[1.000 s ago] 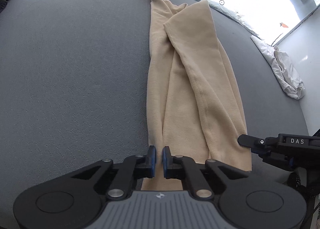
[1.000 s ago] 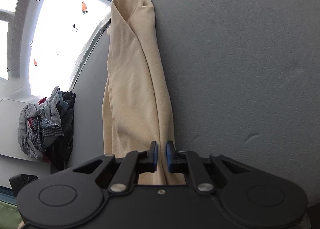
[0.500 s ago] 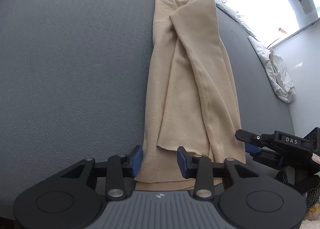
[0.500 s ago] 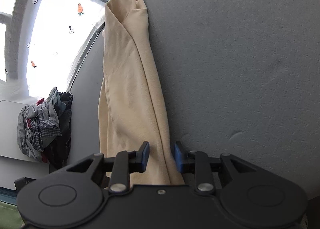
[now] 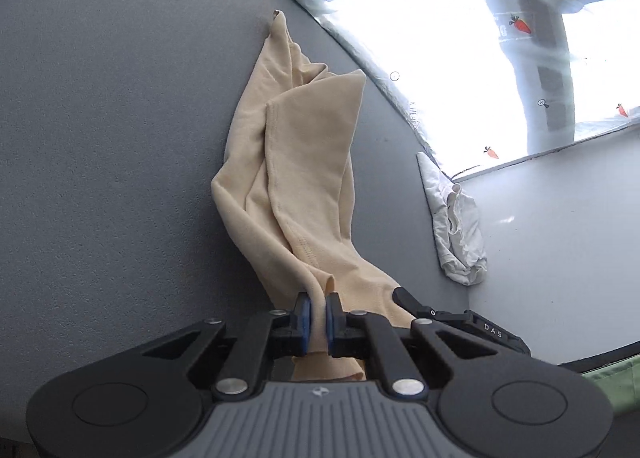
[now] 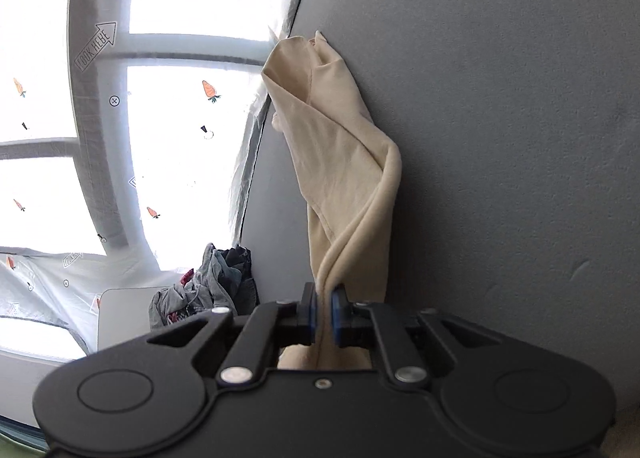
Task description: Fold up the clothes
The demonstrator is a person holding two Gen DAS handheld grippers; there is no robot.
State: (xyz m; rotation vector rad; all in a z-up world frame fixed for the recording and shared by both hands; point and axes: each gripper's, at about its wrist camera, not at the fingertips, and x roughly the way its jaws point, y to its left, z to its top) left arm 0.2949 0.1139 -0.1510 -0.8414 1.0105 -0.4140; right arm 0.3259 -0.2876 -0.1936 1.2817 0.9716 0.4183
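Note:
A long beige garment (image 5: 304, 161) lies folded lengthwise on the grey surface (image 5: 112, 137), its far end flat and its near end raised. My left gripper (image 5: 316, 318) is shut on the near left edge of the cloth. My right gripper (image 6: 324, 310) is shut on the near right edge of the same beige garment (image 6: 340, 161), which bunches into a ridge above the pads. The right gripper's finger (image 5: 412, 300) shows beside the cloth in the left wrist view.
A crumpled white garment (image 5: 456, 225) lies at the surface's right edge by the wall. A pile of dark and grey clothes (image 6: 212, 282) sits on a white stand to the left. Bright windows (image 6: 180, 117) run behind the far edge.
Both grippers opened half a second ago, then closed on the garment's near edge. They have lifted it, so the near half now hangs up off the surface and buckles.

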